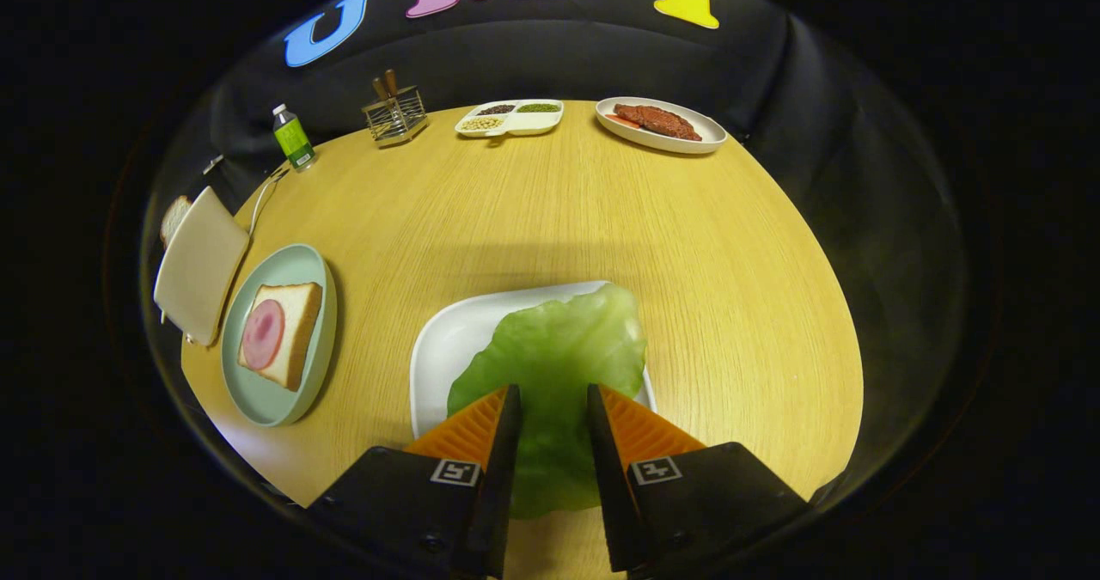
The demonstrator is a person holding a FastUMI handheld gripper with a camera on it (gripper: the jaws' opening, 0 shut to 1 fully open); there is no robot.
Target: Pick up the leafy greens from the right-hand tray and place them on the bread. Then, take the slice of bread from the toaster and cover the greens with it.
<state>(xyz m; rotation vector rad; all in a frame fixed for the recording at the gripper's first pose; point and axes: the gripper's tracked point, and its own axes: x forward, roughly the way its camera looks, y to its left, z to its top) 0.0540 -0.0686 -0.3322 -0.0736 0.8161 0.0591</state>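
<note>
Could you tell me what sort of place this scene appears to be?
Likely a staged kitchen table inside a demo booth: a wooden table backed by black cloth, a toaster beside the bread plate, and lettuce on a white tray between the open gripper fingers.

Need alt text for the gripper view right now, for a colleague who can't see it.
The hand-held gripper straddles a green lettuce leaf on a white tray, fingers apart. Beside the tray, ham-topped bread sits on a pale green plate, next to a toaster.
</note>
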